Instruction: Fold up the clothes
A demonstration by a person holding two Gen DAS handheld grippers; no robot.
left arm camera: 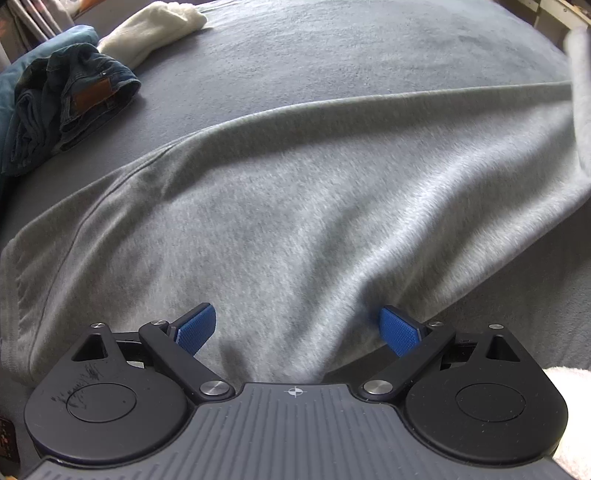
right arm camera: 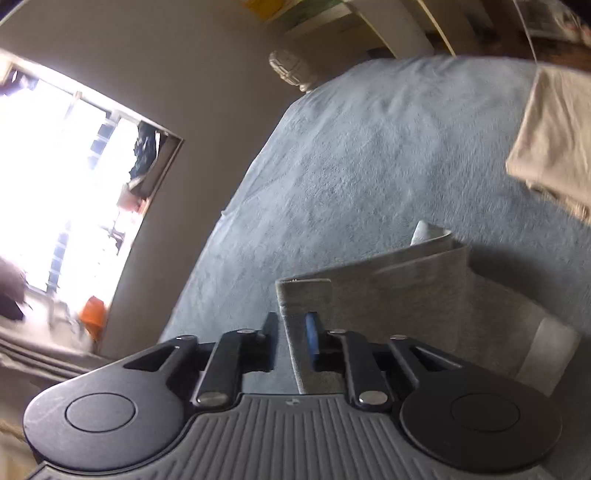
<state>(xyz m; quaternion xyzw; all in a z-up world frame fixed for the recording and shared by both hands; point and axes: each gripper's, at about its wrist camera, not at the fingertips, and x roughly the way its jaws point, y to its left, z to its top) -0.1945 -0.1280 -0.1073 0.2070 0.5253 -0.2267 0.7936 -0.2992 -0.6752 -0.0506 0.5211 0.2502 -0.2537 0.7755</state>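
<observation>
Grey sweatshirt (left arm camera: 280,206): spread on grey bed cover (left arm camera: 332,55), directly under and ahead of left gripper (left arm camera: 299,328), jaws wide apart, nothing between them. Right gripper (right arm camera: 291,336): pinched on sweatshirt's lifted edge (right arm camera: 369,295). Nearby on the bed: crumpled jeans (left arm camera: 74,99), white garment (left arm camera: 151,26), beige cloth (right arm camera: 554,140). Window (right arm camera: 55,184) on wall.

We find no legible text, brand or number in either view. The brown leather patch (left arm camera: 90,96) on the crumpled dark blue denim jeans (left arm camera: 70,99) is too blurred to read. The left gripper's ribbed grey body carries only a small white crosshair mark (left arm camera: 294,391).
</observation>
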